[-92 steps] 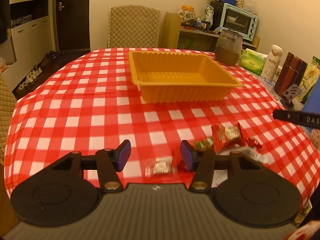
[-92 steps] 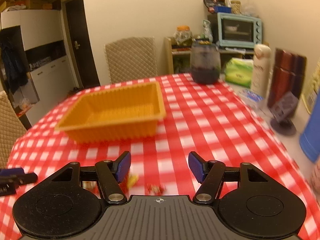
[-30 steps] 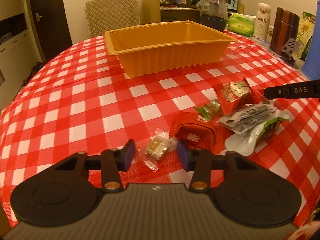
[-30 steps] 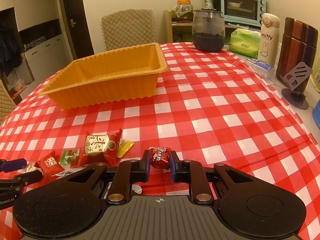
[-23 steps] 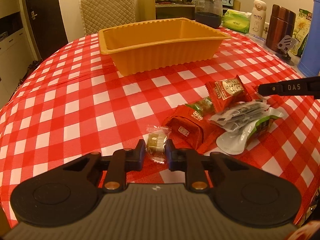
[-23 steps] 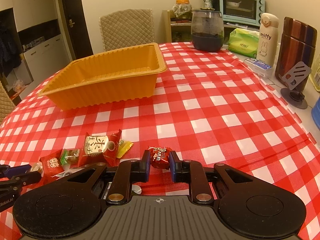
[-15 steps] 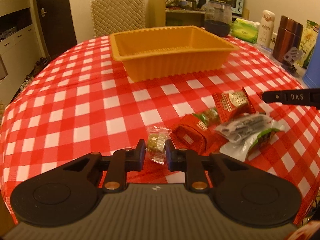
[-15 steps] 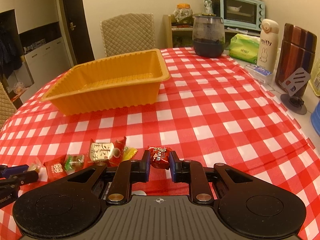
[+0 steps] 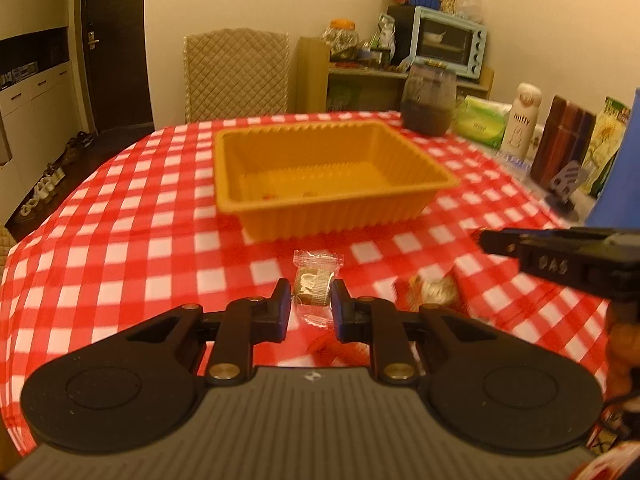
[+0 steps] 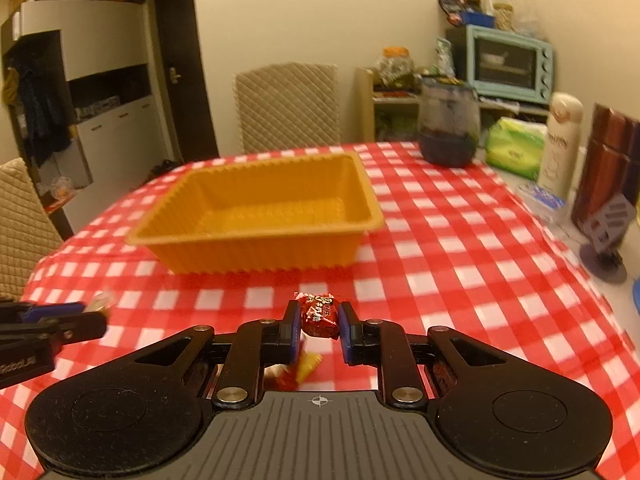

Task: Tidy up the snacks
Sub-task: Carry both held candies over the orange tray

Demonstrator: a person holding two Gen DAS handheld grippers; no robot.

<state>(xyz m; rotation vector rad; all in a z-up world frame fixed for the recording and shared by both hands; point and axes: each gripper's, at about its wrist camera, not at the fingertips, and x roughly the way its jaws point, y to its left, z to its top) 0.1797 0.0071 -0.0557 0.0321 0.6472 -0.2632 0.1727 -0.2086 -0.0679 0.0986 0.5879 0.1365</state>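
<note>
My left gripper [image 9: 311,307] is shut on a small snack in a clear wrapper [image 9: 316,288], held up off the red checked tablecloth [image 9: 132,264]. My right gripper [image 10: 319,325] is shut on a red-wrapped candy [image 10: 319,315], also lifted. The orange tray [image 9: 324,178] stands ahead of both, in the middle of the table; it shows in the right wrist view as the orange tray [image 10: 260,212]. Other snack packets [image 9: 430,294] lie below and partly hidden behind the gripper bodies. The right gripper's finger crosses the left view at the right edge.
A dark jar [image 9: 428,100], green tissue pack [image 9: 482,124], white bottle [image 9: 522,120], brown flask [image 9: 564,148] and a phone stand [image 10: 606,236] line the table's right side. A quilted chair [image 9: 236,76] stands behind the table. A toaster oven [image 10: 510,64] sits on a shelf.
The left jaws closed on the clear-wrapped snack on the cloth. Both grippers then rose with their snacks, and the pile of packets dropped low in both views.
</note>
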